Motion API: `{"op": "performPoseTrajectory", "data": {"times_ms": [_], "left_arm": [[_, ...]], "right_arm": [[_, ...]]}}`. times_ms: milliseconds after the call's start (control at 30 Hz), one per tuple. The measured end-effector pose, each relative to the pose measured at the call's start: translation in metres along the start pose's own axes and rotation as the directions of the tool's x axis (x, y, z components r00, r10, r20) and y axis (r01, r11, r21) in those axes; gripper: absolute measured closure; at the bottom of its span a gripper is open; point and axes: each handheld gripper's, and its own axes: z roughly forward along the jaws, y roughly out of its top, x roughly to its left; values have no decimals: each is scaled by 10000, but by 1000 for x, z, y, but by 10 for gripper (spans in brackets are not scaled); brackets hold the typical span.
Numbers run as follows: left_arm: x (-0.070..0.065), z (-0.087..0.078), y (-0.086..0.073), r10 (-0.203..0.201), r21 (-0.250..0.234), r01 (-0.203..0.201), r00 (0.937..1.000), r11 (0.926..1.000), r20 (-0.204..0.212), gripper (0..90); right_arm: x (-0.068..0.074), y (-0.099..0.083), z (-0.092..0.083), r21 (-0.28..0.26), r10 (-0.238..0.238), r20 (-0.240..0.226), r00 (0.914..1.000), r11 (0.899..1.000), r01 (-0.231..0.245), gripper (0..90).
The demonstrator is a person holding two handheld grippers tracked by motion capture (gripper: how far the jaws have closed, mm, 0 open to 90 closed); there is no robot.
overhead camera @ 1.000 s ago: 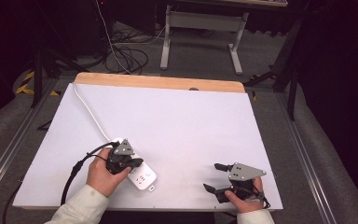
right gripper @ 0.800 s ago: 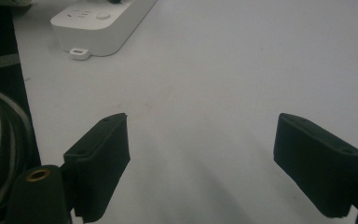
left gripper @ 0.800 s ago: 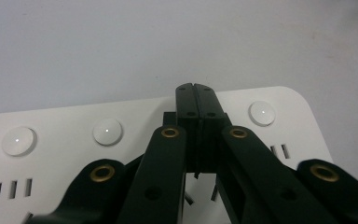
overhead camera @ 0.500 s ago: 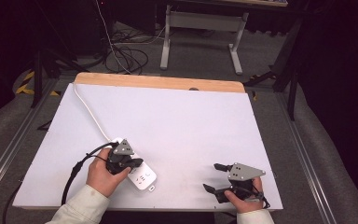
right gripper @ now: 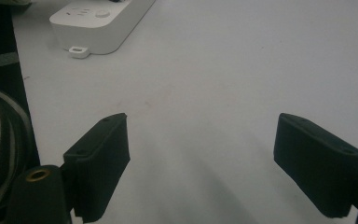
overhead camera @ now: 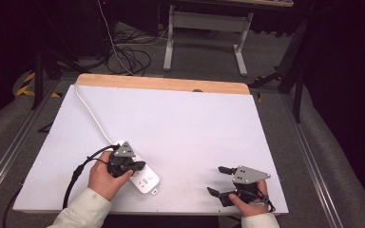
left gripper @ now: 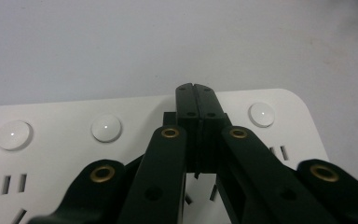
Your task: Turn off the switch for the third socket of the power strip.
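A white power strip (overhead camera: 145,180) lies near the front left of the white table top, its white cord (overhead camera: 91,115) running to the far left corner. My left gripper (overhead camera: 138,166) rests over the strip with its jaws shut together, nothing between them. In the left gripper view the closed fingertips (left gripper: 196,95) sit above the strip's top face (left gripper: 60,154), between its round buttons (left gripper: 106,128). My right gripper (overhead camera: 218,181) sits at the front right, jaws wide open over bare table. In the right gripper view its pads (right gripper: 103,149) stand far apart, with the strip (right gripper: 98,23) off at the upper left.
The white table top (overhead camera: 180,128) has a wooden strip (overhead camera: 161,84) along its far edge. Beyond it, on the floor, stand a grey metal stand (overhead camera: 204,28) and loose cables (overhead camera: 128,52). Metal rails (overhead camera: 313,156) flank the table.
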Motion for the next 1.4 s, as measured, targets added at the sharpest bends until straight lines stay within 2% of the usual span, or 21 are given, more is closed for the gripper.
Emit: {"op": "performPoseTrajectory", "data": {"times_ms": [67,100,167,233,333,467,600,633,700,800,833,1000,1300,1333,1367,1400], "left_arm": [[1,0,0,47,-21,-47,10000,10000,40,900],[2,-1,0,-46,-268,53,9997,9996,253,900],[2,1,2,-271,-229,287,9974,9993,671,900],[0,2,1,-93,-330,112,9982,9994,589,900],[-2,1,2,62,-405,-53,9997,9992,230,900],[-1,-1,1,74,-417,-75,10000,9991,-21,900],[-2,-5,2,204,-637,-208,9998,9978,-65,900],[-3,-7,3,141,-656,-138,9999,9977,42,900],[-3,-9,3,239,-733,-244,9997,9970,-73,900],[-5,-13,4,87,-890,-82,9999,9960,52,900],[-4,-14,5,221,-919,-219,9998,9955,9,900],[-6,-16,7,402,-867,-416,9990,9954,-169,900],[-9,-25,11,478,-1307,-474,9989,9903,-1,900],[-9,-25,11,375,-1455,-353,9992,9887,122,818],[-9,-25,11,469,-1470,-438,9987,9882,174,708],[-9,-27,11,488,-1505,-455,9986,9876,183,688]], "right_arm": [[0,0,0,-2,1,-8,10000,10000,-1,188],[0,0,-1,-9,8,-8,10000,10000,-8,188],[0,0,0,-25,26,-18,10000,10000,-26,188],[0,0,0,-22,12,-22,10000,10000,-12,188],[0,0,-1,-48,16,11,10000,10000,-16,187],[-1,-1,-1,-51,41,0,10000,10000,-41,187],[-1,-1,-1,-47,30,14,10000,10000,-30,187],[-1,-1,-1,-48,34,20,10000,10000,-34,187],[-1,-1,-1,-40,29,20,10000,10000,-29,186],[-1,-1,-1,-51,33,14,10000,10000,-33,186],[-1,-1,-1,-35,30,30,10000,10000,-30,186],[-1,-1,-1,-39,23,25,10000,10000,-23,186],[-1,-1,-1,-33,20,15,10000,10000,-20,186],[-1,-1,-1,-48,38,13,10000,10000,-38,186],[-1,-1,-1,-47,43,14,10000,10000,-43,186],[-1,-1,-1,-33,36,13,10000,10000,-35,186]]}}
